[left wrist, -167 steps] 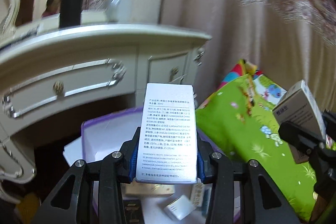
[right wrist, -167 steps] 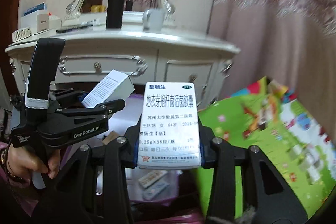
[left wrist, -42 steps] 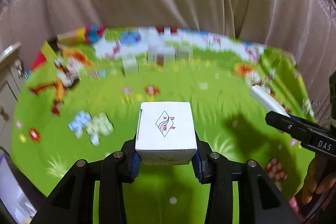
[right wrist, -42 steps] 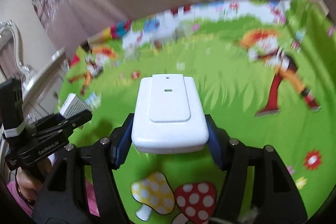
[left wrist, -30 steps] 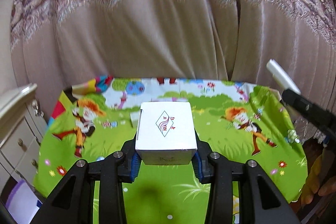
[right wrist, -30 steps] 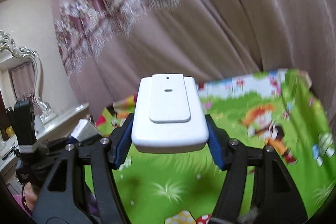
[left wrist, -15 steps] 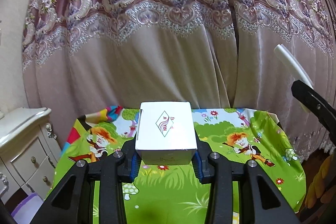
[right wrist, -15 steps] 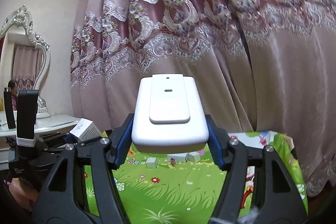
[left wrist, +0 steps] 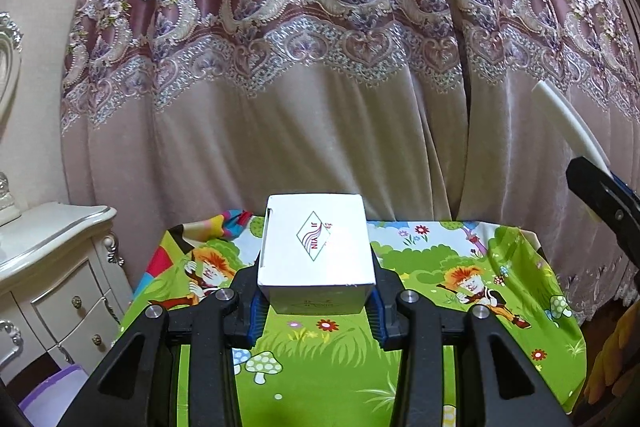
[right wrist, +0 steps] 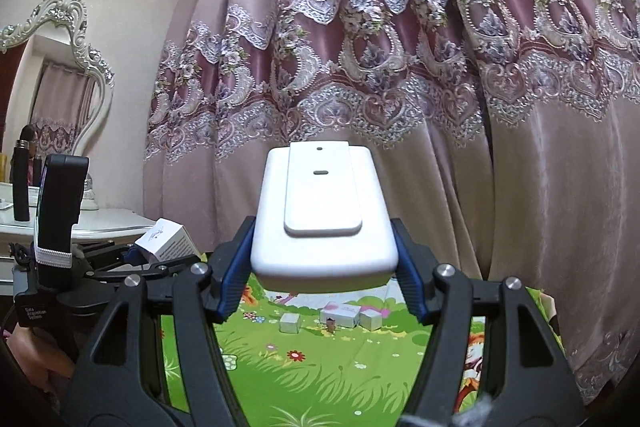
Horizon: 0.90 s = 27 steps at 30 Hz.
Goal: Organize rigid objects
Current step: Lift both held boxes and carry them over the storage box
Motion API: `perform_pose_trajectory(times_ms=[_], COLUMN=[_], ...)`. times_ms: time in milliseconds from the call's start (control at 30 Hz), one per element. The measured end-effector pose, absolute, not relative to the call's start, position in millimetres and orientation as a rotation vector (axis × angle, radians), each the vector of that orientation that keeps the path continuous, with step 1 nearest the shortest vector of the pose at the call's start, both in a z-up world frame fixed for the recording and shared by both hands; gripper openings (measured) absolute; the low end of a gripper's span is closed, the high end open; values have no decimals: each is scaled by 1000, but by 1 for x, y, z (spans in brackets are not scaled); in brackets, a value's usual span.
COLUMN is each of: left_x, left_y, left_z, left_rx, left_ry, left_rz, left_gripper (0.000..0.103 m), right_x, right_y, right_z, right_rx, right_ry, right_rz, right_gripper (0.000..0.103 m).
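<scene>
White cardboard box [left wrist: 316, 254] sits pinched in the left gripper [left wrist: 316, 301] above the green cartoon mat [left wrist: 432, 359]. The right gripper [right wrist: 320, 283] clamps a white plastic case [right wrist: 323, 223].

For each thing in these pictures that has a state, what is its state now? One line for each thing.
Left claw: shut on the white carton.
White carton: held off the mat, logo face up.
Right claw: shut on the white plastic case.
White plastic case: held off the mat, closed.
Small boxes: resting on the green mat.
Dresser drawers: closed.
</scene>
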State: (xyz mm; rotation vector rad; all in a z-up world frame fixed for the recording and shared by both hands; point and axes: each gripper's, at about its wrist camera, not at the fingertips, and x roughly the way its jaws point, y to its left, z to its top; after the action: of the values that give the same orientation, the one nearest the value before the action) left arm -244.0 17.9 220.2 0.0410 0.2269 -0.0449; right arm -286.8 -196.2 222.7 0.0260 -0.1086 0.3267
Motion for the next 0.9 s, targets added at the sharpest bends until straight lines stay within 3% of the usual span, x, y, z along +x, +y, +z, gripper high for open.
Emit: perform_pose_trajectory(times_ms=[533,900], left_x=[-293,-330], left_y=[129,239], left_z=[204,145], left_rx=[-41,-152], left_ry=[191,368], left_rz=[263,535], left_gripper=[42,42], right_x=[-295,-292], right_y=[-91,43], right_z=[218,169], right_rx=[-116,-276], right_ry=[-108,76], right_rz=[621,983], right_gripper=[68,68])
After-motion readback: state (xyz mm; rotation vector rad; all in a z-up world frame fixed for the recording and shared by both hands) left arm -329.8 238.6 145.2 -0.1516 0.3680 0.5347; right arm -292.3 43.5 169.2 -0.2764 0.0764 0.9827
